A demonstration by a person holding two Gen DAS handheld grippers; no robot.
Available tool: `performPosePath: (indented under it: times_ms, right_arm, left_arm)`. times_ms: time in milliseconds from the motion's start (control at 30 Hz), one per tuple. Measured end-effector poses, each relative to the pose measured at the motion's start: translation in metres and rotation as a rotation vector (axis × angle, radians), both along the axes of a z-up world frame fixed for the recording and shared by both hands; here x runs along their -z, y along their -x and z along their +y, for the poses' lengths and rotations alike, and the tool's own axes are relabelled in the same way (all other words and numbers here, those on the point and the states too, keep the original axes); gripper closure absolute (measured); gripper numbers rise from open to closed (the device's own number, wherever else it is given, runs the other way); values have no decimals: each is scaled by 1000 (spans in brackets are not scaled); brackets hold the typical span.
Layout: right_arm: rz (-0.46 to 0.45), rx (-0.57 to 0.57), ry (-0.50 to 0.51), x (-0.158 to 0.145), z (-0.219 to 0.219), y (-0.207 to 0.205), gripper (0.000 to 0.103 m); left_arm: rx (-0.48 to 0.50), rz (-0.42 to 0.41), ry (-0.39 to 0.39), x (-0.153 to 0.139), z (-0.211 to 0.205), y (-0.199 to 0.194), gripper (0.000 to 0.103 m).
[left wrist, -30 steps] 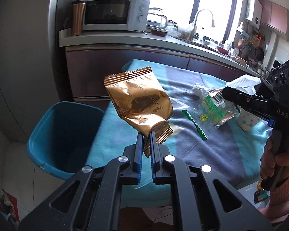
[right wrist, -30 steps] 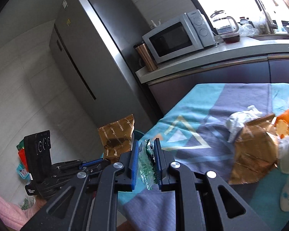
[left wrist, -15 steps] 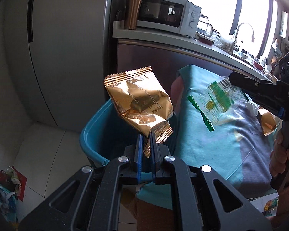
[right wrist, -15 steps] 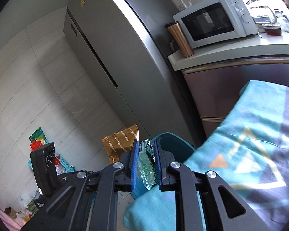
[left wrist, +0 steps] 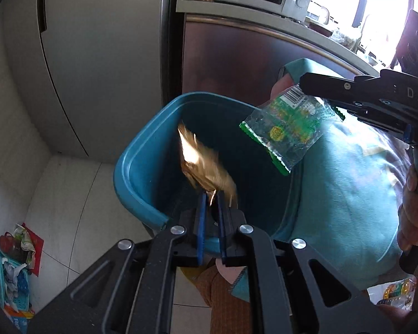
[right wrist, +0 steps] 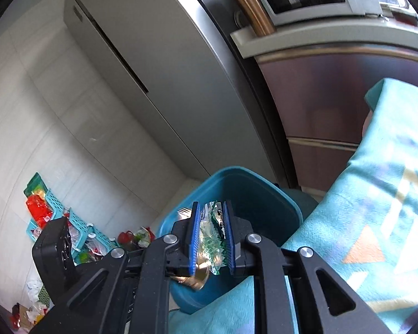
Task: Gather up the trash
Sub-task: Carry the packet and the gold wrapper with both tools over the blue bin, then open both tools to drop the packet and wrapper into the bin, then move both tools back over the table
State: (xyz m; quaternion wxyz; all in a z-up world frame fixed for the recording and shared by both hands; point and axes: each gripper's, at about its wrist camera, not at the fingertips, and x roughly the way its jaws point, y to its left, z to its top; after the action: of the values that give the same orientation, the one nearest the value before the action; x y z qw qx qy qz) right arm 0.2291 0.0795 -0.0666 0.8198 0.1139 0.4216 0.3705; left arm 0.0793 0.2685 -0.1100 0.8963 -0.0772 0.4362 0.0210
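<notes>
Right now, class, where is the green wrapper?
In the left wrist view the green wrapper hangs at upper right from the right gripper, over the blue bin, right of the gold wrapper.

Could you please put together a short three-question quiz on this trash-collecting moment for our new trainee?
1. True or false: the gold wrapper already lies loose at the bottom of the blue bin.
2. What does the right gripper hold? A) a clear green-printed wrapper B) a paper cup C) nothing
3. Fill in: both wrappers hang above the open ___.

Key
1. False; the left gripper is clamped on it.
2. A
3. bin
</notes>
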Motion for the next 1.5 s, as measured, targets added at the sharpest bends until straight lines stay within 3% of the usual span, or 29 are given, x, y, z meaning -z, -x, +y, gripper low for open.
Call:
performPosePath:
  times_ms: [433, 567, 733, 933, 1200, 1500]
  right_arm:
    - [28, 31, 26, 16, 0, -5, 76]
    - [9, 28, 17, 10, -11, 2, 76]
    - [-83, 21, 15, -13, -36, 31, 70]
    - [-218, 59, 45, -46, -80, 74, 67]
    - [-346, 233, 100, -78, -163, 121, 62]
    - [-410, 580, 187, -95, -290, 167, 56]
  left_arm:
    - [-35, -14, 15, 14, -7, -23, 92]
    - [-25, -62, 18, 3, -13, -17, 81]
    - [17, -149, 3, -21, -30, -3, 69]
    - [134, -246, 18, -48, -66, 9, 60]
    - [335, -309, 51, -70, -142, 16, 54]
    - [529, -322, 44, -80, -244, 8, 53]
